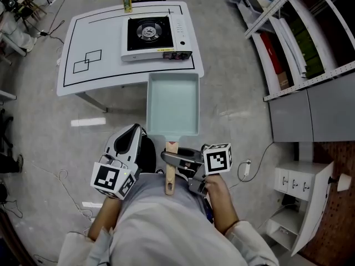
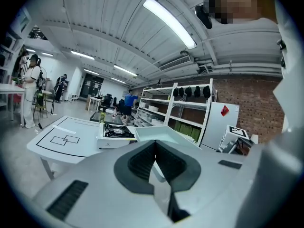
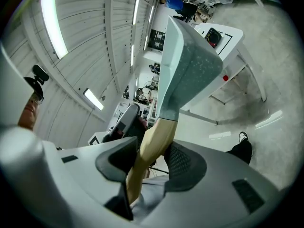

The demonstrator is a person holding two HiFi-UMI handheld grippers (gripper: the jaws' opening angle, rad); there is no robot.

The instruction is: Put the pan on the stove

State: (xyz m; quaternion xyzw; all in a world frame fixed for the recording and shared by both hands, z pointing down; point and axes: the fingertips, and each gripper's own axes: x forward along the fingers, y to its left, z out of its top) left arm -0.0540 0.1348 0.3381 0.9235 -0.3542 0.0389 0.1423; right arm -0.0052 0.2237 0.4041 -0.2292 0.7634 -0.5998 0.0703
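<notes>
Pan (image 1: 172,105) airborne, pale blue, rectangular, reaching straight ahead of right gripper (image 1: 173,158), whose jaws clamp its wooden handle (image 1: 170,177). Far rim near the edge of table (image 1: 89,32) bearing stove (image 1: 151,33). Left gripper (image 1: 135,132) just beside the right, clenched, empty.

Pale mint pan (image 1: 172,104), light wooden handle (image 1: 170,176). White stove (image 1: 157,37), black top, on a white surface (image 1: 94,76) ruled with black lines. Yellow bottle (image 1: 127,1). Black-and-white square markers on left gripper (image 1: 135,129) and right gripper (image 1: 170,158).
</notes>
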